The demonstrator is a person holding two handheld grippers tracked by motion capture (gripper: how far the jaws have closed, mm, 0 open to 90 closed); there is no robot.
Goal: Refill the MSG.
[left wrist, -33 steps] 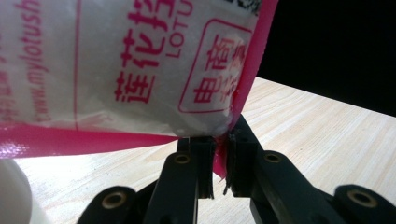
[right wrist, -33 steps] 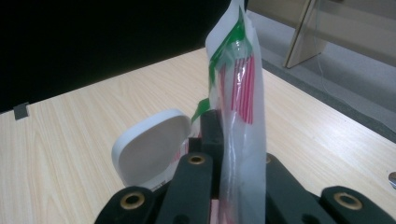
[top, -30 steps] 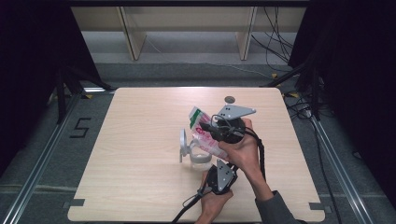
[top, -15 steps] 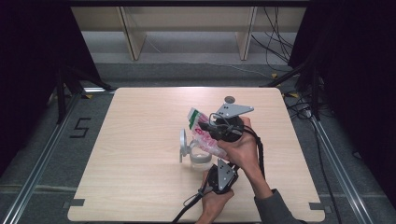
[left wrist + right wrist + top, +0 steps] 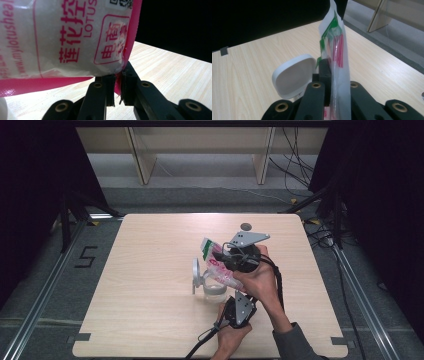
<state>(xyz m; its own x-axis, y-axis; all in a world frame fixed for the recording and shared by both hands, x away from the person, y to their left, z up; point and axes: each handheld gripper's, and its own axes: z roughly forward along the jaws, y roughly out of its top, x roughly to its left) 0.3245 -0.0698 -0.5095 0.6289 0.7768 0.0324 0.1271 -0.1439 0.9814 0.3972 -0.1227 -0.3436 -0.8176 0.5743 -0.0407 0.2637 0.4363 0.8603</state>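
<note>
The left gripper (image 5: 117, 90) has its fingers (image 5: 130, 85) brought together on the bottom corner of a clear plastic pouch with pink borders and pink printed lettering (image 5: 62, 40), pinching the pink sealed seam so that only a thin sliver of film shows between them. The right gripper (image 5: 334, 82) is likewise clamped on the same pouch (image 5: 337, 50), its fingers (image 5: 324, 75) pressed flat against the film near the green-and-white upper end, which stands up edge-on above them. In the high view the pouch (image 5: 220, 267) is held off the light wooden worktop (image 5: 150, 270) between the two tools, the right gripper (image 5: 227, 260) above and farther from the person, the left gripper (image 5: 231, 301) below and nearer, the pouch slanting over a small clear round container (image 5: 214, 290) whose white hinged lid (image 5: 196, 274) stands open at its left. Whether the pouch's lower edge touches the container's rim cannot be told from this angle. A small dark round disc (image 5: 245, 226) lies near the far edge, well apart from the hands. The left half of the worktop lies open, as does the strip along the right edge.
</note>
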